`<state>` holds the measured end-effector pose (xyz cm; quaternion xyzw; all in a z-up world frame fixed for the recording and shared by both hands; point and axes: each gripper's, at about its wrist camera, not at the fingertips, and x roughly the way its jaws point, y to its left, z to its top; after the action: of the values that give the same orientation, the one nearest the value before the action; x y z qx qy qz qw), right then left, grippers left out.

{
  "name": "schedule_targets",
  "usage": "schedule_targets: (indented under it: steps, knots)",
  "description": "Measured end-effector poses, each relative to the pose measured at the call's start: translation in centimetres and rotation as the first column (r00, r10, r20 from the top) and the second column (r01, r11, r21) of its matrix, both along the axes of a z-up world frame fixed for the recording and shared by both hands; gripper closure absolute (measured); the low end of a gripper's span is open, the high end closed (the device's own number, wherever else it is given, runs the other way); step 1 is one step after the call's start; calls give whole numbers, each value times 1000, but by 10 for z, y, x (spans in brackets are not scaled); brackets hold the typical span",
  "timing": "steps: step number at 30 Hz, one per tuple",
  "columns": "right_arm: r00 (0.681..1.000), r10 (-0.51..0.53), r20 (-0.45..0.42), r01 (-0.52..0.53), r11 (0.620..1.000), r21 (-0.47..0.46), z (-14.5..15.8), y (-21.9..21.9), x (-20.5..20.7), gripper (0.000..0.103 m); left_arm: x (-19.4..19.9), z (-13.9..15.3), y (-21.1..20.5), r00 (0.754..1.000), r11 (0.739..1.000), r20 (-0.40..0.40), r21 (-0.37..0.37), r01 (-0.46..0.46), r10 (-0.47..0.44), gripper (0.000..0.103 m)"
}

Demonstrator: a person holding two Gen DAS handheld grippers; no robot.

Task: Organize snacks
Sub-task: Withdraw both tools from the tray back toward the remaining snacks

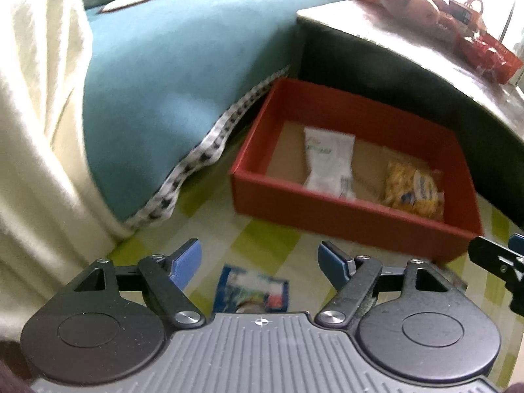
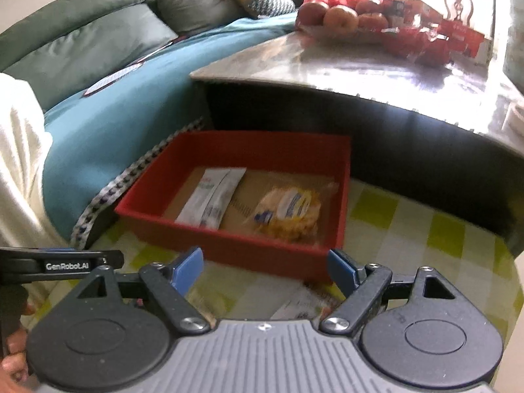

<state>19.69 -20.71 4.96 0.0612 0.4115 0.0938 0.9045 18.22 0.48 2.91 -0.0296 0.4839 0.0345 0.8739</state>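
Note:
A red open box [image 1: 347, 219] stands on the green-checked cloth with a white packet [image 1: 330, 160] and a yellow snack bag [image 1: 414, 193] lying flat inside. My left gripper [image 1: 260, 263] is open just short of the box's near wall. Beneath it a blue snack packet [image 1: 252, 290] lies on the cloth, with neither pad touching it. In the right wrist view the same box [image 2: 229, 245] holds the white packet [image 2: 213, 199] and the yellow bag [image 2: 288, 209]. My right gripper [image 2: 265, 270] is open over a pale printed packet [image 2: 304, 304] on the cloth.
A low table with a shiny top [image 2: 344, 65] rises behind the box and carries apples [image 2: 340, 18] and red wrappers. A teal blanket [image 1: 183, 82] on the sofa borders the box's left side, and a cream cloth [image 1: 36, 131] hangs at far left. A green-checked cloth [image 2: 409, 229] covers the floor.

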Motion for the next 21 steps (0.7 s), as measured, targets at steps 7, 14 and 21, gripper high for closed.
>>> schedule_targets:
  steps: [7,14,21]
  knots:
    - [999,31,-27,-32,999,-14,-5,6,-26,18,-20,-16,12,997,998,-46,18,62,-61,18]
    - [997,53,-52,-53,999,1,-8,10,-50,18,-28,-39,16,976,981,-105,-42,189,-193,18]
    - [995,64,-78,-64,998,4,-13,16,-58,17,-35,-58,13,950,960,-147,-70,269,-277,17]
